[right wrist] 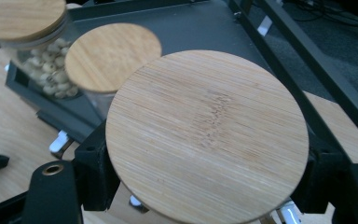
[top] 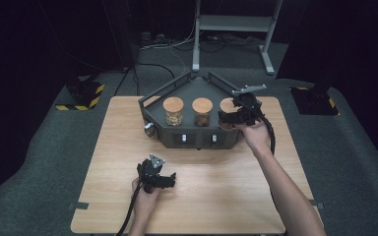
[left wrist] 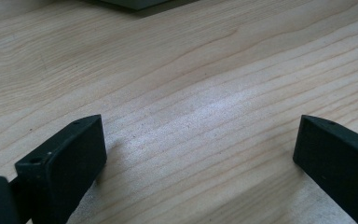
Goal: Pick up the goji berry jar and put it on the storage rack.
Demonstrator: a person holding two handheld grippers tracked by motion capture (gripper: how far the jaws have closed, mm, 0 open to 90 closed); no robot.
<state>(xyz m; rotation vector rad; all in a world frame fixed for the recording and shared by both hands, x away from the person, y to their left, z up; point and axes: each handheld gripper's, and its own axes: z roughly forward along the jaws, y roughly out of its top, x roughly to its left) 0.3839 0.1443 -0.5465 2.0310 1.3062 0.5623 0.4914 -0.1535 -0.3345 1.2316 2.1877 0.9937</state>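
Right gripper (right wrist: pixel 205 186) has its fingers closed on the rightmost jar (right wrist: pixel 207 135) at the right end of the dark rack (top: pixel 177 136), clamped beneath the bamboo lid, presumably so it can be lifted clear. Left gripper (top: pixel 165 181) rests near the rack on the bench (top: pixel 226 196), fingers apart and empty, apparently in reserve.

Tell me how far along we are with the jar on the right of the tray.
Done: the right gripper is shut on the right jar, jaws at either side beneath its bamboo lid. In hand: that jar, at the right end of the dark tray; whether it has left the tray floor I cannot tell. Left: the other two jars stand untouched, and the left gripper waits open over the table.
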